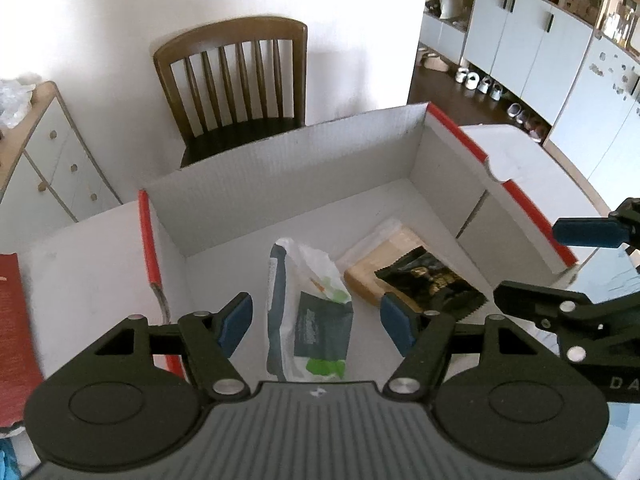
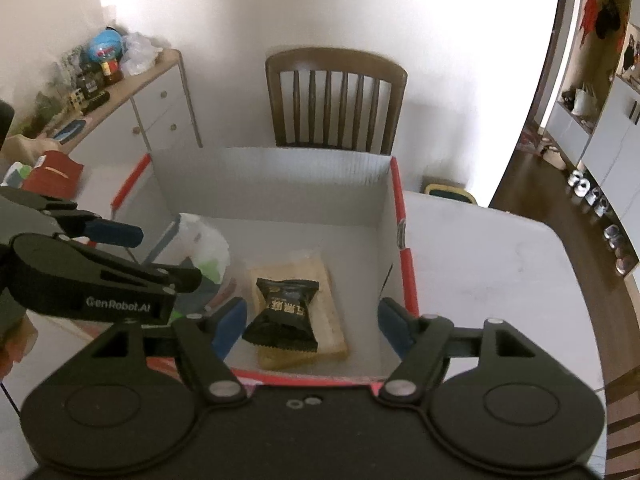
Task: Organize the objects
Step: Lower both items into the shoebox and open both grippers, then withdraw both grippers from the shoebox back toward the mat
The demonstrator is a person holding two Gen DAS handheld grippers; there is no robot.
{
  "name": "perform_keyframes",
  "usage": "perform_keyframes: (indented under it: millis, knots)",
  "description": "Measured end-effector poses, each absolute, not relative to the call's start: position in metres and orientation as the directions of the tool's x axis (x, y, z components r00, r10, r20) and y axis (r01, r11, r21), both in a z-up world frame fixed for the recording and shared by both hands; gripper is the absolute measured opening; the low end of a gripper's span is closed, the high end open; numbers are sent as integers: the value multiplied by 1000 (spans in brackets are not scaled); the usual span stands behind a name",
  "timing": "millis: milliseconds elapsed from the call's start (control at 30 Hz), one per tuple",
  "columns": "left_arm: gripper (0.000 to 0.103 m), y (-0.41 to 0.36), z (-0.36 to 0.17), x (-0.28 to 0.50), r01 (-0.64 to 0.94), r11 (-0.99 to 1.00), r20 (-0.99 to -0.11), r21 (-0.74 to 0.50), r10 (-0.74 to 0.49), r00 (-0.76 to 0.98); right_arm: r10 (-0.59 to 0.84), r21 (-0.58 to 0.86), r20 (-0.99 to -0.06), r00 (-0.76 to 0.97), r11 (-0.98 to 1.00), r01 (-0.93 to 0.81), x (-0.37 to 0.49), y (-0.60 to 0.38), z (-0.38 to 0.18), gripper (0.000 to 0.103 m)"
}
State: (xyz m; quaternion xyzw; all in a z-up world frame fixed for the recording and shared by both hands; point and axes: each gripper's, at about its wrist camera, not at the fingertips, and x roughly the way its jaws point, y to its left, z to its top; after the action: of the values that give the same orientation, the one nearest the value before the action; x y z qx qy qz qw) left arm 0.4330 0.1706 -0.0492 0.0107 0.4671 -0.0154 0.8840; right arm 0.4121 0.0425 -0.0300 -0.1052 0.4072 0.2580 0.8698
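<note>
A white cardboard box with red edges [image 1: 280,168] [image 2: 272,184] stands open on the white table. Inside lie a white and green wipes pack [image 1: 308,320] [image 2: 204,252], a tan wrapped biscuit pack [image 1: 372,268] [image 2: 320,300] and a small black snack packet [image 1: 432,280] [image 2: 284,308] resting on the biscuit pack. My left gripper [image 1: 316,320] is open and empty, hovering over the wipes pack. My right gripper [image 2: 308,324] is open and empty above the black packet. Each gripper shows in the other's view, the right one [image 1: 560,280] and the left one [image 2: 120,260].
A brown wooden chair [image 1: 240,80] [image 2: 336,96] stands behind the box by the wall. A red lid or flat box [image 1: 12,320] lies at the table's left. A sideboard with clutter [image 2: 120,96] is at the left, and white cabinets [image 1: 540,40] at the right.
</note>
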Motion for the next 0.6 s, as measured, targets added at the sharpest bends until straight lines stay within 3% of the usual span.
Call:
perform_keyframes:
  millis: [600]
  knots:
    - [70, 154, 8, 356, 32, 999, -769, -15, -32, 639, 444, 54, -697, 562, 815, -577, 350, 8, 18, 81]
